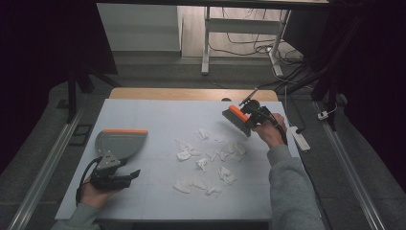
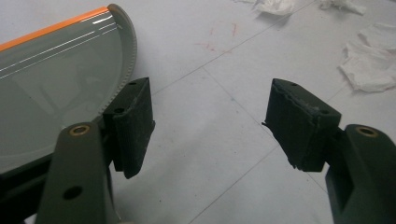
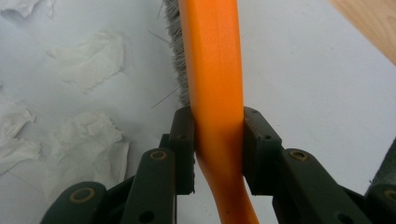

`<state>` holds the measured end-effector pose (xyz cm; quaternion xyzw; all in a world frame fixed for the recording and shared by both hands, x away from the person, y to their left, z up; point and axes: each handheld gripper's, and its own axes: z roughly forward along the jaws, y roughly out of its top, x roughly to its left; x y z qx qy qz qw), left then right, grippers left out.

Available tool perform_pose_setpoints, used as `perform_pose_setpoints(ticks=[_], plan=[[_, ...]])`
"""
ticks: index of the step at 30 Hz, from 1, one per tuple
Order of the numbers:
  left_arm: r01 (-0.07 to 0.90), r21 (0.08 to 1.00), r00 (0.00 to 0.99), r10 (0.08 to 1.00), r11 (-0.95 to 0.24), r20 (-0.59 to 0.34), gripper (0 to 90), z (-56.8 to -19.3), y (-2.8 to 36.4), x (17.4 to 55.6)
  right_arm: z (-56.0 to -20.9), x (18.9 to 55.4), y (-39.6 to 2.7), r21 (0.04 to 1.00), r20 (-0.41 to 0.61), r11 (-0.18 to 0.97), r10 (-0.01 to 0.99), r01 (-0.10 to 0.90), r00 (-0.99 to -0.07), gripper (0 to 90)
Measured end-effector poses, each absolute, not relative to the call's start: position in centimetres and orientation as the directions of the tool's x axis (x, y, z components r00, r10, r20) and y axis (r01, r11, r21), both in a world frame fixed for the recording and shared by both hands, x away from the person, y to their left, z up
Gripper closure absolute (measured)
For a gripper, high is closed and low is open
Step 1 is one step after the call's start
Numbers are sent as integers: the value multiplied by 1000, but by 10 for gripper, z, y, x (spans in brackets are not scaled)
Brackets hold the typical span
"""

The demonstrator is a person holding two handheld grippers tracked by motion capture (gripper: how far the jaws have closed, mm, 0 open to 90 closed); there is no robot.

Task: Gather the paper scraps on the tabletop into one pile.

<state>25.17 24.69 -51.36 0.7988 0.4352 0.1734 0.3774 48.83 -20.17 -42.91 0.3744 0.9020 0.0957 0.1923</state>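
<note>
Scraps of torn white paper (image 1: 210, 158) lie mid-table between the grey dustpan with an orange lip (image 1: 118, 143), just beside the left gripper's (image 1: 125, 175) spread, empty jaws, and the orange-handled brush (image 1: 238, 119) pinched by the right gripper (image 1: 252, 111).

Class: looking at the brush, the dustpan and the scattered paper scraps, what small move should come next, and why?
Probably lower the brush, clamped in the right tool, to the table behind the far paper scraps. It hangs above them, and the dustpan lies beside the open left tool, not gripped.
</note>
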Motion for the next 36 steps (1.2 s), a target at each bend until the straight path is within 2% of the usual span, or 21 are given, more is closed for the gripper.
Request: perform_pose_setpoints(ticks=[8, 14, 26, 30, 36], plan=[[563, 755, 567, 822, -337, -56, 328, -514, 246, 251, -444, 488, -193, 231, -282, 747, 665, 623, -692, 692], [567, 753, 561, 826, -333, -57, 328, -514, 246, 250, -444, 480, -188, 216, -262, 796, 605, 565, -752, 695], [571, 751, 561, 825, -332, -61, 330, -515, 247, 249, -445, 439, -167, 185, -214, 871, 487, 455, -847, 699], [570, 750, 562, 825, -334, -60, 330, -515, 247, 249, -442, 425, -163, 216, -159, 880, 458, 422, -874, 698], [571, 751, 560, 826, -331, -62, 330, -515, 247, 249, -425, 426, -171, 321, -184, 841, 506, 435, -843, 698]])
